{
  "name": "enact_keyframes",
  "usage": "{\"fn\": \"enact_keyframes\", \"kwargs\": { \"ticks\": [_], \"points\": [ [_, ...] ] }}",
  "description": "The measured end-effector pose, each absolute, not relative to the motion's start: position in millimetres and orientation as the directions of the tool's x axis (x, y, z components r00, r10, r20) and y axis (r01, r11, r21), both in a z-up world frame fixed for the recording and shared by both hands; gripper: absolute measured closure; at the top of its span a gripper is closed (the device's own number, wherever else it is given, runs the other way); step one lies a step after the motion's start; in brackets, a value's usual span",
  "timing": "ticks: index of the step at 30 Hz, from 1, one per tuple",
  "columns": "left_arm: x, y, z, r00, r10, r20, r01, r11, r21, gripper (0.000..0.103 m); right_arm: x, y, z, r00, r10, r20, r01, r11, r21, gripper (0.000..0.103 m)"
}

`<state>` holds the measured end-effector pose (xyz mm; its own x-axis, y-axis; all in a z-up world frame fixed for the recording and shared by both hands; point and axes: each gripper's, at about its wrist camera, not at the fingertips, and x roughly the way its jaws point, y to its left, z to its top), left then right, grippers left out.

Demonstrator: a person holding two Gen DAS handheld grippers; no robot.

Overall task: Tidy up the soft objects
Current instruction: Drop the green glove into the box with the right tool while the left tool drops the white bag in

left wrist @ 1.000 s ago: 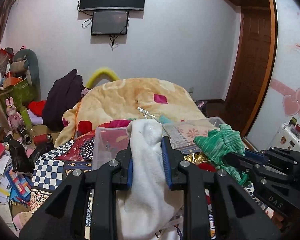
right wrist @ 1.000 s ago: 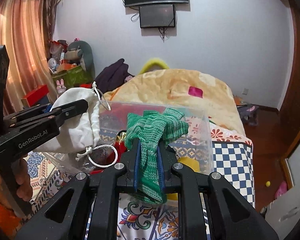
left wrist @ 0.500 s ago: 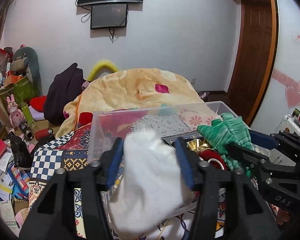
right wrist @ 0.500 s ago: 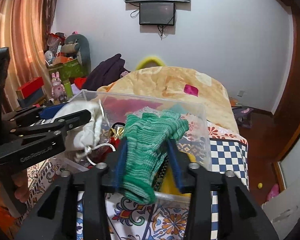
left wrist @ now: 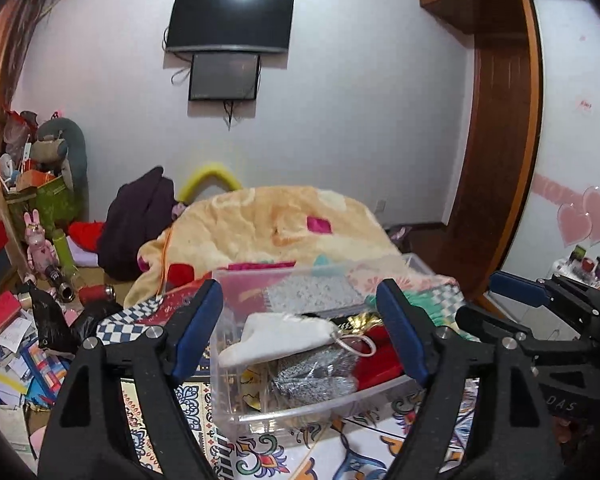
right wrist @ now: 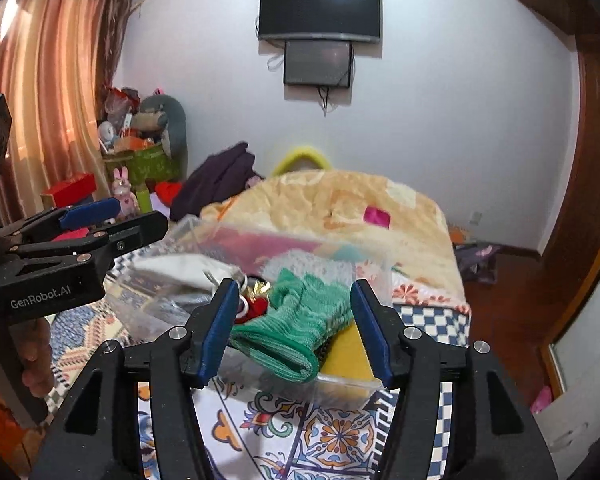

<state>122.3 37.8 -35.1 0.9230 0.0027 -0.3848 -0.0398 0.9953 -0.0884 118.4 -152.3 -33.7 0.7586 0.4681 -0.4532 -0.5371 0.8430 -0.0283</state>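
A clear plastic bin (left wrist: 300, 408) stands on the patterned bedspread. A white drawstring pouch (left wrist: 276, 338) lies inside it on grey and red soft things. My left gripper (left wrist: 300, 332) is open and empty just above the bin, jaws wide apart. In the right wrist view the green knitted cloth (right wrist: 300, 320) lies in the bin (right wrist: 348, 384) over a yellow item (right wrist: 352, 356). My right gripper (right wrist: 294, 328) is open around the green cloth without holding it. The left gripper (right wrist: 112, 220) also shows there at the left.
An orange blanket (left wrist: 268, 232) is heaped behind the bin. A dark garment (left wrist: 136, 220) and toys (left wrist: 40, 240) clutter the left side. Papers and boxes (left wrist: 8, 344) cover the floor at left. A wooden door (left wrist: 496, 160) stands at right.
Both grippers opened. The white pouch dropped from the left gripper into the bin, and the green cloth dropped from the right gripper into the bin.
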Motion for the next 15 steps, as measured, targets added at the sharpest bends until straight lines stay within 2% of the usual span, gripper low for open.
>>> {"fn": "enact_keyframes", "kwargs": {
  "ticks": [9, 13, 15],
  "points": [
    [79.2, 31.7, -0.4, 0.961, -0.010, -0.275, -0.013, 0.997, -0.082, 0.019, 86.8, -168.7, 3.6, 0.797, 0.517, -0.312, -0.547, 0.837, -0.009, 0.042],
    [61.9, 29.9, 13.0, 0.974, -0.011, -0.227, -0.007, 0.997, -0.077, 0.008, 71.9, -172.6, 16.2, 0.812, 0.529, -0.247, -0.548, 0.836, -0.011, 0.034],
    [53.2, 27.8, 18.0, 0.979, -0.009, -0.203, -0.006, 0.998, -0.070, 0.006, 66.8, -173.8, 19.5, 0.815, 0.534, -0.225, -0.550, 0.835, -0.011, 0.032]
  ]
}}
